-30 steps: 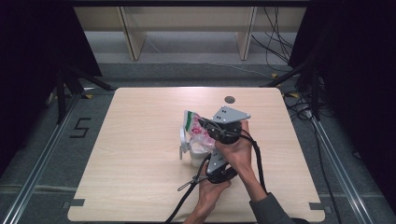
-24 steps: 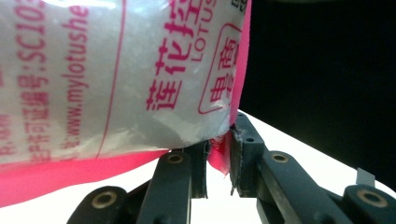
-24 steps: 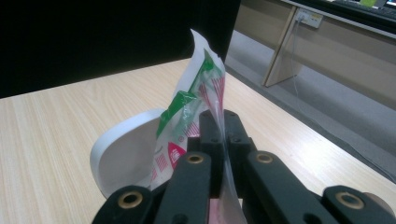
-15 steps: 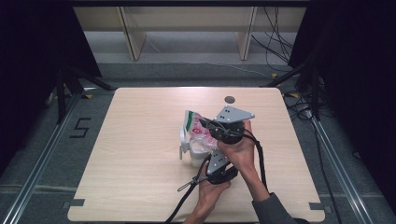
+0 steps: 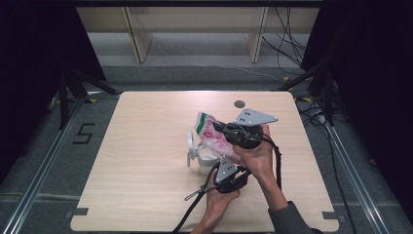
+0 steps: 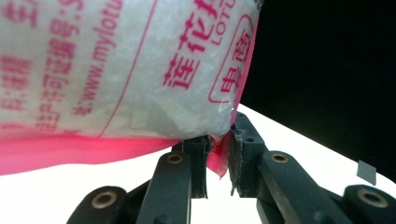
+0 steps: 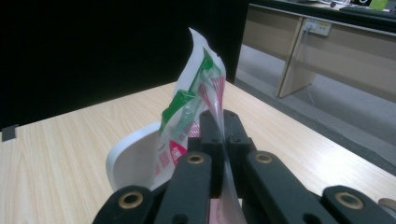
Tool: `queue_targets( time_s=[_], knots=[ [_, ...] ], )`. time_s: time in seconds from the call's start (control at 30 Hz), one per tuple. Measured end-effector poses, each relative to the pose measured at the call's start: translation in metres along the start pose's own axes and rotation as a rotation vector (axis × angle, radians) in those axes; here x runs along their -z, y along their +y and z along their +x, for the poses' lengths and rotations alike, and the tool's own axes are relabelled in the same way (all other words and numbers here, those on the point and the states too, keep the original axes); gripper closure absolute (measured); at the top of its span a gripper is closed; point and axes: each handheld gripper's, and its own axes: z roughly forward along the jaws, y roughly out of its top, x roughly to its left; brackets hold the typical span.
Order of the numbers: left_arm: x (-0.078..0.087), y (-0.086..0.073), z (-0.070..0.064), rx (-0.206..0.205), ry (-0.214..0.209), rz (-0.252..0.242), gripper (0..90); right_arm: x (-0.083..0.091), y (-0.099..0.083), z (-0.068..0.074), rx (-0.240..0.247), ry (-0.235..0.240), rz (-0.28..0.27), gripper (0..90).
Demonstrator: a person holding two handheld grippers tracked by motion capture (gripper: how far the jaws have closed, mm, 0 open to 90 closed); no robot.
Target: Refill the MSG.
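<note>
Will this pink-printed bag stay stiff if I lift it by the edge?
Probably not: the bag is thin, wrinkled film and bulges above the left hand-held gripper. The glossy film in the right hand-held gripper may slip.

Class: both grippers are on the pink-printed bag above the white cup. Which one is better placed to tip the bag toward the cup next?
Probably the right gripper. It pinches the bag at its upper edge, above the white cup, so it can swing that end. The left gripper clamps the bottom pink seam, serving as the pivot.
</note>
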Motion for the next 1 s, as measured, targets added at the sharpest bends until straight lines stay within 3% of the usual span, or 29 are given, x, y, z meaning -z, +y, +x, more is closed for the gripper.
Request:
queue_targets(
  time_s=[0.2, 0.23, 0.37, 0.5, 0.67, 0.83, 0.9, 0.93, 1.0],
  knots=[
    [0.001, -0.001, 0.0, -0.004, 0.006, 0.012, 78.2, 0.008, 0.0, -0.002, -0.024, 0.011, -0.013, 90.0],
    [0.0, -0.002, 0.0, -0.004, 0.002, 0.01, 78.2, 0.009, -0.001, -0.005, 0.003, 0.007, -0.028, 90.0],
    [0.0, -0.002, 0.0, -0.018, 0.002, 0.025, 78.3, 0.016, -0.002, -0.006, -0.042, 0.007, -0.028, 90.0],
    [0.001, -0.003, -0.001, -0.017, -0.004, 0.031, 78.2, 0.021, -0.003, -0.009, -0.038, 0.01, -0.045, 90.0],
    [0.002, -0.003, -0.002, -0.02, -0.01, 0.036, 78.2, 0.026, -0.005, -0.009, -0.068, 0.013, -0.058, 90.0],
    [0.005, -0.004, -0.004, -0.024, -0.001, 0.047, 78.1, 0.034, -0.005, -0.01, -0.051, -0.007, -0.067, 90.0],
    [0.005, -0.004, -0.004, -0.03, -0.006, 0.052, 78.1, 0.038, -0.006, -0.009, -0.072, -0.005, -0.062, 90.0],
    [0.005, -0.004, -0.004, -0.03, -0.019, 0.043, 78.1, 0.038, -0.006, -0.011, -0.054, -0.002, -0.072, 90.0],
    [0.007, -0.004, -0.005, -0.038, -0.008, 0.06, 78.0, 0.042, -0.007, -0.011, -0.073, -0.014, -0.082, 90.0]
  ],
)
